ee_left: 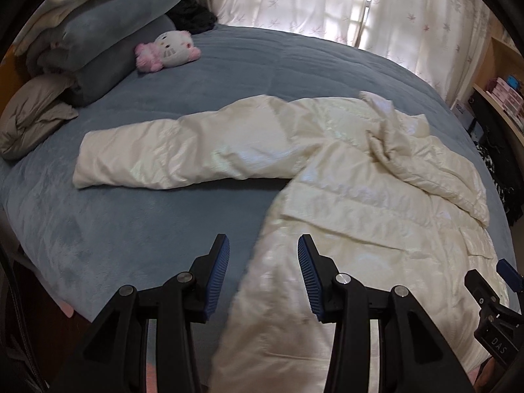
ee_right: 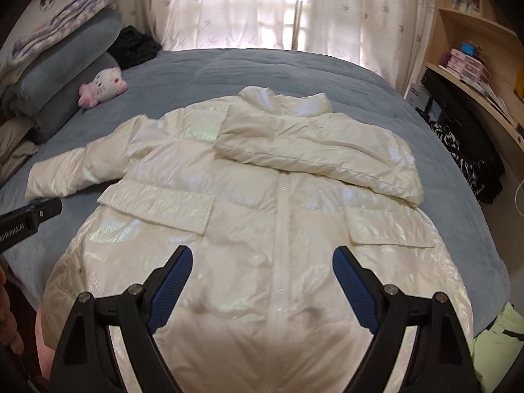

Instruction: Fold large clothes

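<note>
White puffer jacket [ee_right: 262,203] front-up on blue bedspread [ee_right: 249,68]; hem cut off below both views. One sleeve folded across chest, other sleeve [ee_left: 170,154] stretched out flat, full length only in left view. Left gripper [ee_left: 263,278] partly open over jacket side edge, nothing pinched. Right gripper [ee_right: 262,288] wide open above lower front, empty. Bare bedspread beyond collar. Cat plush [ee_left: 167,50] beside stacked bedding.

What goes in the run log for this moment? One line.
stage: mid-fold | white puffer jacket: flat on bed | one sleeve folded in | left gripper: open | right gripper: open
</note>
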Demonstrator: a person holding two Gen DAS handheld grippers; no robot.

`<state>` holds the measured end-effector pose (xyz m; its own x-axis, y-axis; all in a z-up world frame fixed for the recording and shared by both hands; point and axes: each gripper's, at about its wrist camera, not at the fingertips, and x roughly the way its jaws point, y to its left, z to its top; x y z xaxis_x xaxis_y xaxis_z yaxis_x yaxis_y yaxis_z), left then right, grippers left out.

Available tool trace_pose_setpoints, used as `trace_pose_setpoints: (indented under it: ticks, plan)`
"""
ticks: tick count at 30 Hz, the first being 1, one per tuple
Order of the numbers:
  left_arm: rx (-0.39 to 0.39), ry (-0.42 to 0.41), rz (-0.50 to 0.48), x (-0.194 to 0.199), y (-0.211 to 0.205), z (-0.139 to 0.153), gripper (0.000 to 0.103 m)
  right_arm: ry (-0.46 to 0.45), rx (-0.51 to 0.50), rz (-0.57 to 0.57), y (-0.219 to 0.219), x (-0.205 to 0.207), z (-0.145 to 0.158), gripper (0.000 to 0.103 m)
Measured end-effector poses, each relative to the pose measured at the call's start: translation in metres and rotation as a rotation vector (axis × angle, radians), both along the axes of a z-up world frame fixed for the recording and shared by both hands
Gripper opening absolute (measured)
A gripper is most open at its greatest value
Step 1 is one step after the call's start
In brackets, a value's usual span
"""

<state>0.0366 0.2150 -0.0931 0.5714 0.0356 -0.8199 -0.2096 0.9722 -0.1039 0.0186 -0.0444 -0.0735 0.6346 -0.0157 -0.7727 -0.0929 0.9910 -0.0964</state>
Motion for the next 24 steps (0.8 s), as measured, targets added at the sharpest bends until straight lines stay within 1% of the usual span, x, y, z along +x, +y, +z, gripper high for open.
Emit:
trace_pose_setpoints:
  ticks: [4,8,12,18,21,22,24]
  plan:
    - [-0.020,0.012,0.031,-0.001,0.025,-0.008,0.042,0.000,-0.018,0.037,0.024,0.006,-0.003,0.088]
    - [-0.071,0.021,0.072,0.003,0.054,-0.019,0.042,-0.011,-0.037,0.087,0.049,0.013,-0.002,0.088]
    - [-0.105,0.031,0.104,0.012,0.081,-0.031,0.043,-0.032,-0.064,0.128,0.074,0.023,-0.004,0.088]
    - [-0.249,0.024,0.150,0.031,0.128,-0.056,0.043,-0.042,-0.079,0.160,0.108,0.045,-0.010,0.088]
    - [-0.354,0.003,0.178,0.041,0.155,-0.072,0.043,-0.040,-0.082,0.180,0.124,0.057,-0.013,0.088]
    - [-0.375,-0.003,0.186,0.043,0.161,-0.075,0.043,-0.040,-0.086,0.181,0.128,0.060,-0.015,0.088]
    - [-0.441,-0.020,0.215,0.050,0.181,-0.089,0.044,-0.035,-0.092,0.190,0.137,0.066,-0.019,0.088]
